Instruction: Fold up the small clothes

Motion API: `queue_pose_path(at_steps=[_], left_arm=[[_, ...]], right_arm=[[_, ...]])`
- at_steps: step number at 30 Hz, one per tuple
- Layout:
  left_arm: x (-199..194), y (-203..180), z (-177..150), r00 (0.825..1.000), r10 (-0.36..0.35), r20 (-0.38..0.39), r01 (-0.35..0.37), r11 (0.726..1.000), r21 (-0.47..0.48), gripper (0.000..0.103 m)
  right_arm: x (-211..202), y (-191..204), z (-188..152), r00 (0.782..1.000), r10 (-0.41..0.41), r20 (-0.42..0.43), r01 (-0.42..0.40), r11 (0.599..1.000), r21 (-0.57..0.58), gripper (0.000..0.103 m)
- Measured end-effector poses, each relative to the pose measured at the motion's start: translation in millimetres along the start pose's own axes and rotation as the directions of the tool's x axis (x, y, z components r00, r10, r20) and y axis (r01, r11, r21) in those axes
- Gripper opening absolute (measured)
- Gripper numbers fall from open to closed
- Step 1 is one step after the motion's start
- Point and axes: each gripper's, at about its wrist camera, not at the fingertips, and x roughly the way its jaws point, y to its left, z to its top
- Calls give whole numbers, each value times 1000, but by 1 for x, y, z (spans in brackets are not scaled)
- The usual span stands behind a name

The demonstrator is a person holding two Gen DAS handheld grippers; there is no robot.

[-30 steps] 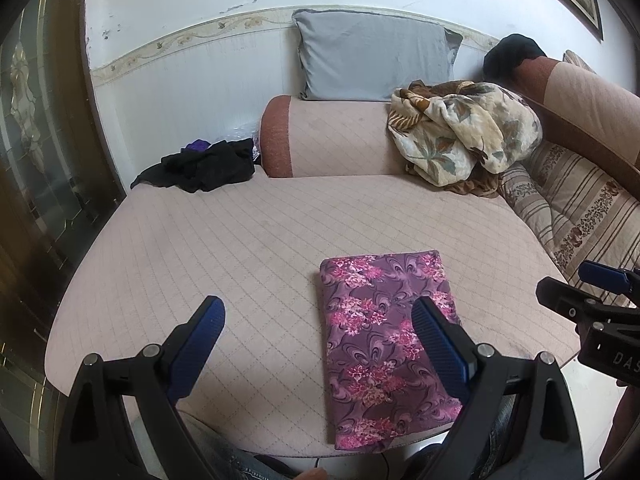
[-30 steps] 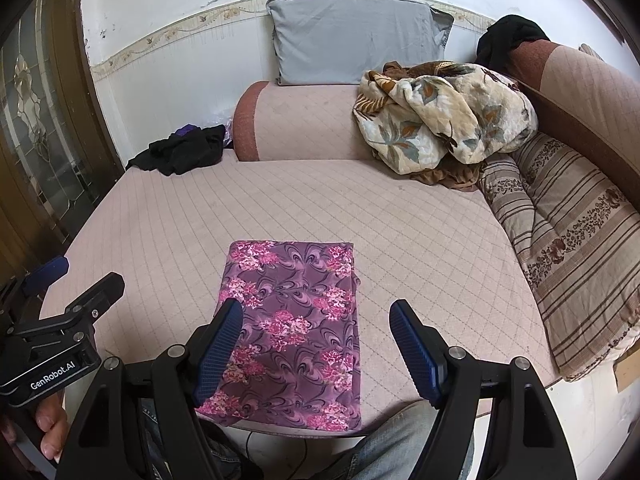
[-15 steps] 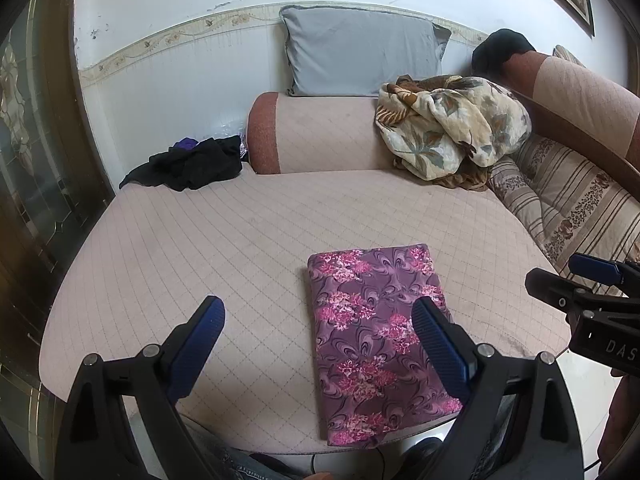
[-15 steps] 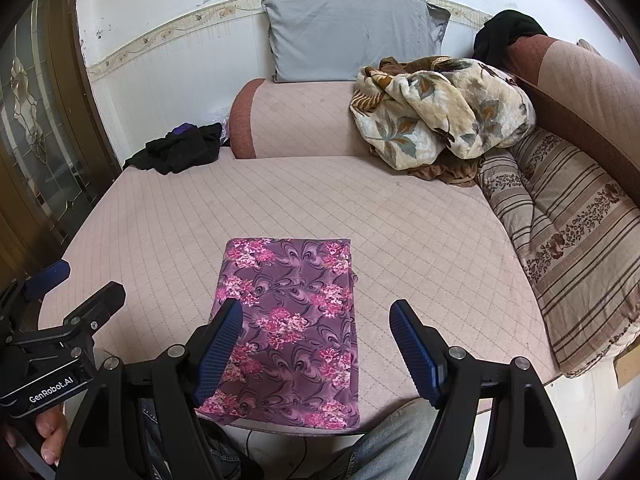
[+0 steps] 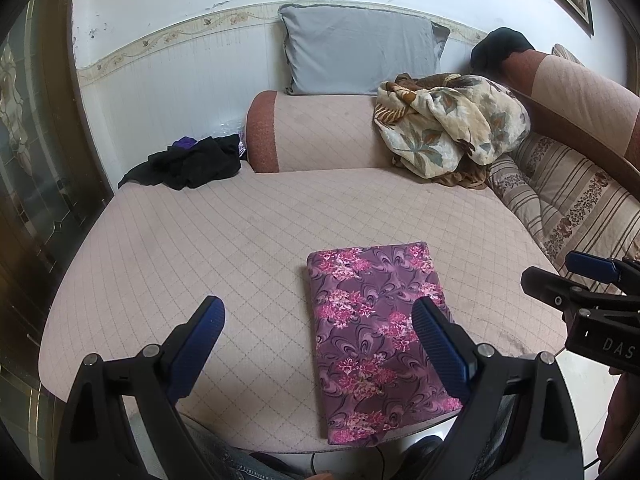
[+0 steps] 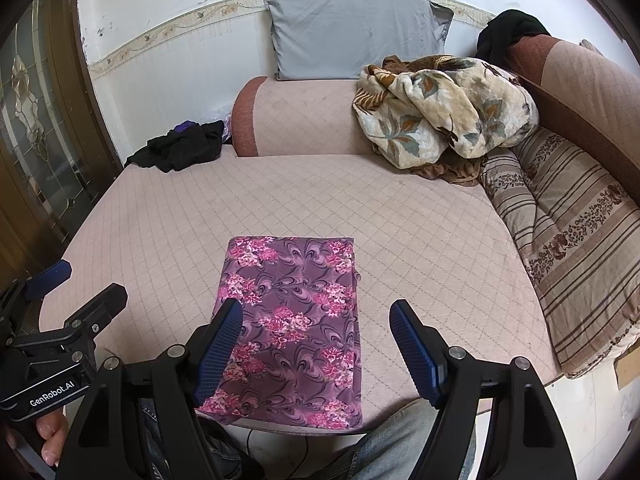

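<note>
A purple cloth with pink flowers (image 5: 372, 320) (image 6: 296, 320) lies folded into a flat rectangle on the pink quilted sofa seat (image 5: 224, 232) (image 6: 420, 232), its near end at the seat's front edge. My left gripper (image 5: 318, 312) hovers above the seat, open and empty, its right finger over the cloth's right side. My right gripper (image 6: 316, 316) hangs open and empty above the cloth's near half. Each gripper also shows at the edge of the other's view.
A heap of black and purple clothes (image 5: 192, 162) (image 6: 180, 150) lies at the seat's back left. A crumpled floral blanket (image 5: 452, 124) (image 6: 444, 112) and a striped cushion (image 6: 568, 240) fill the right. A grey pillow (image 5: 360, 60) leans on the wall. A person's jeans-clad legs (image 6: 400, 440) are below.
The left view has shifted slightly, so the cloth sits a little lower and further left in it. The cloth has not moved, and both grippers stay open.
</note>
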Motion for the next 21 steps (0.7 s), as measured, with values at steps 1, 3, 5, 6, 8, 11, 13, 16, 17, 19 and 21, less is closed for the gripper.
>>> queue_pose_path(at_steps=[1,3,5,6,8,11,13,16,17,19,21], left_arm=[[0,0,0,1000,0,0,0,1000,0,94],[0,0,0,1000,0,-1,0,1000,2,94],[0,-1,0,1000,1,-1,-1,1000,0,94],[0,-1,0,1000,1,-1,-1,1000,-1,94],[-1,-1,0,1000,2,-1,-2,1000,-1,94],[0,0,1,1000,1,-1,-1,1000,-1,94],[0,0,0,1000,-1,-2,1,1000,1,94],[-1,0,0,1000,-1,-1,1,1000,2,94],[-1,0,0,1000,-2,-1,2,1000,1,94],[-1,0,0,1000,-1,-2,1,1000,2,94],[-1,0,0,1000,-3,-3,3,1000,2,94]], right_arm=[[0,0,0,1000,0,0,0,1000,0,80],[0,0,0,1000,-1,1,1,1000,0,80],[0,0,0,1000,0,0,0,1000,0,80],[0,0,0,1000,0,1,0,1000,0,80],[0,0,0,1000,0,0,0,1000,-1,80],[0,0,0,1000,0,1,0,1000,-2,80],[0,0,1,1000,2,2,-2,1000,-5,80],[0,0,2,1000,3,1,-3,1000,-6,80],[0,0,2,1000,3,1,-3,1000,-7,80],[0,0,2,1000,1,2,-1,1000,-7,80],[1,0,2,1000,3,1,-3,1000,-7,80]])
